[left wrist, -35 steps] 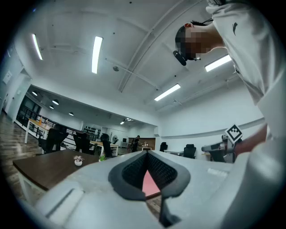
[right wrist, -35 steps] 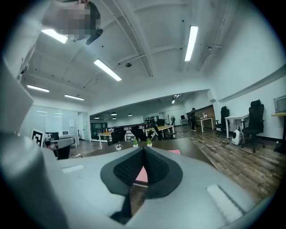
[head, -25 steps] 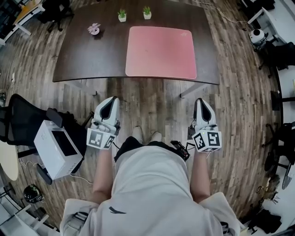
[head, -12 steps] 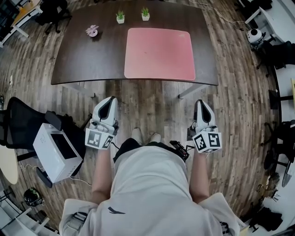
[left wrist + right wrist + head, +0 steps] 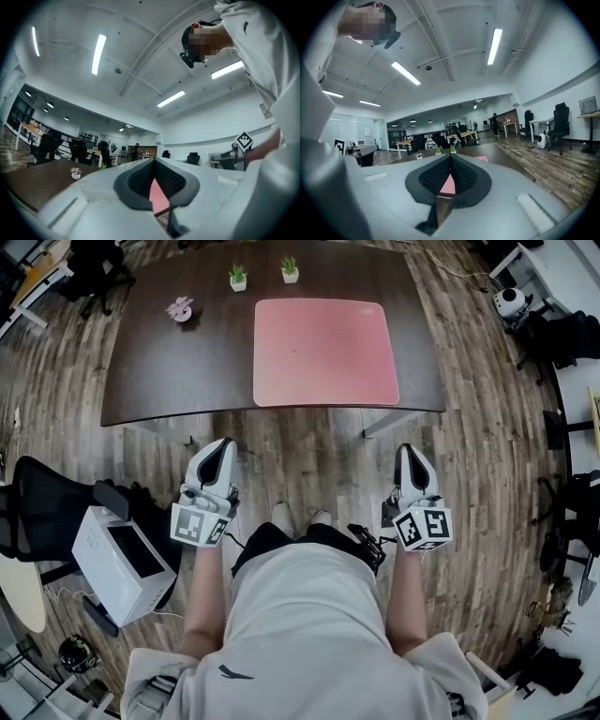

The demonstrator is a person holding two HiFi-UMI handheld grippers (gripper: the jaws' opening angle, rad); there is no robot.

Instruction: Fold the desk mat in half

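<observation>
- Dark wooden desk [image 5: 169, 362] ahead, across a strip of plank floor; standing well short of it, both arms held low at the hips.
- Pink desk mat [image 5: 325, 351] flat on the desk's right-of-centre part, rounded corners, near edge lying just inside the desk's front edge. Nothing on top of it. Not yet touched; fold not begun.
- Handling, judged by look: thin, light, limp sheet. Likely to sag between two pinch points and drag rather than slide if the underside is grippy. Not fragile.
- Hold points, as a judgement: the two near corners, one per gripper, since these sit closest to the desk edge. Edge lies flush on the wood, so probably needs a jaw tip worked under first.
- Left gripper [image 5: 222, 446] pointing at the desk, jaws closed tip to tip, nothing held; pink of the mat seen only far off past the pads.
- Right gripper [image 5: 410, 450] likewise closed on nothing, level with the left, well apart from the mat.
- Two small potted plants [image 5: 238, 276] [image 5: 290, 268] just beyond the mat's far left corner; may crowd a fold carried that way.
- Small pink ornament [image 5: 179, 307] further left, clear of the mat.
</observation>
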